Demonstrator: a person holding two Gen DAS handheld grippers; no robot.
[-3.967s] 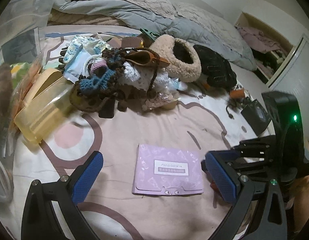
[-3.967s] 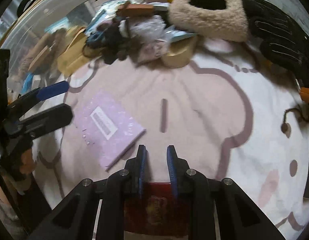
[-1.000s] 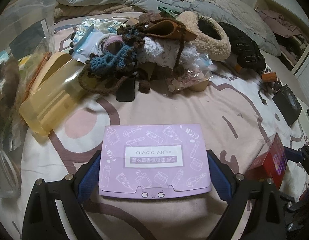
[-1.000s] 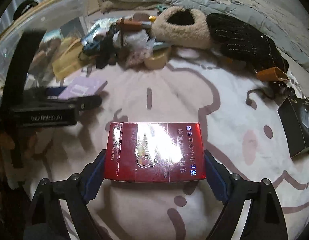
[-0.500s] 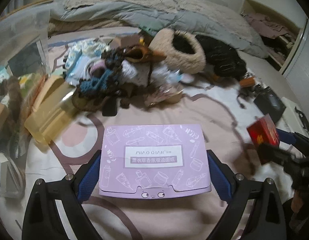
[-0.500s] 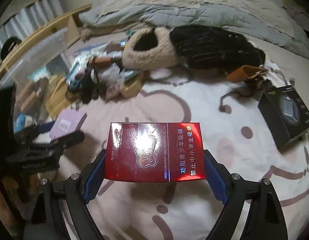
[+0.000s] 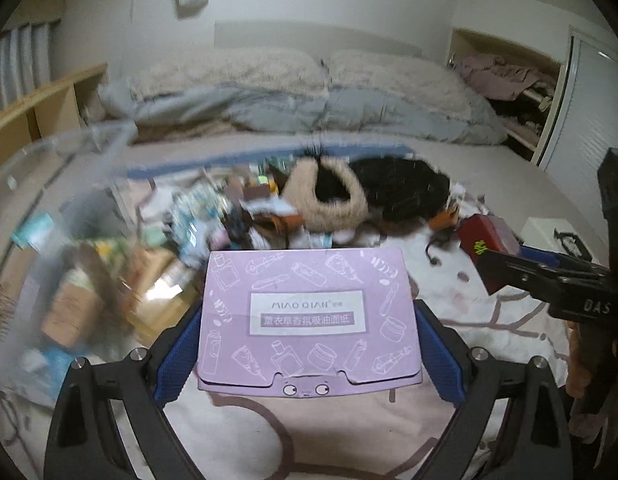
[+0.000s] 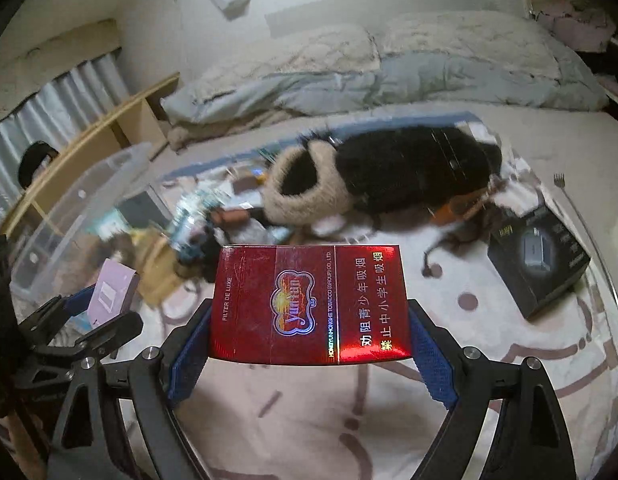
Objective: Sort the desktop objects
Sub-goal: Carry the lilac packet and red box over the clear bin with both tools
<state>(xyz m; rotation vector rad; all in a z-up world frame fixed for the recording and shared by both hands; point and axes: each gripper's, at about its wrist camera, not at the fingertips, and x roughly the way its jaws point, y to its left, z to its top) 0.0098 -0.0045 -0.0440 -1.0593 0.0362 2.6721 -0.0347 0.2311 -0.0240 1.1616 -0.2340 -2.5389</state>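
My left gripper [image 7: 309,344] is shut on a flat purple packet [image 7: 309,320] of blotting paper and holds it up above the bed. My right gripper [image 8: 309,352] is shut on a red cigarette box [image 8: 309,304], also lifted. In the left wrist view the red box [image 7: 489,240] and the right gripper show at the right. In the right wrist view the purple packet [image 8: 111,292] and the left gripper show at the lower left. A pile of mixed objects [image 7: 237,216] lies further back on the blanket.
A clear plastic bin [image 8: 69,216] stands at the left. A fluffy beige slipper [image 8: 305,192] and black gloves [image 8: 413,168] lie behind the pile. A black box [image 8: 537,260] sits at the right. A folded grey duvet [image 7: 309,108] lies at the back.
Both grippers have risen higher and tilted up with their loads, so the room's back wall now shows. The left view has swung toward the clear bin.
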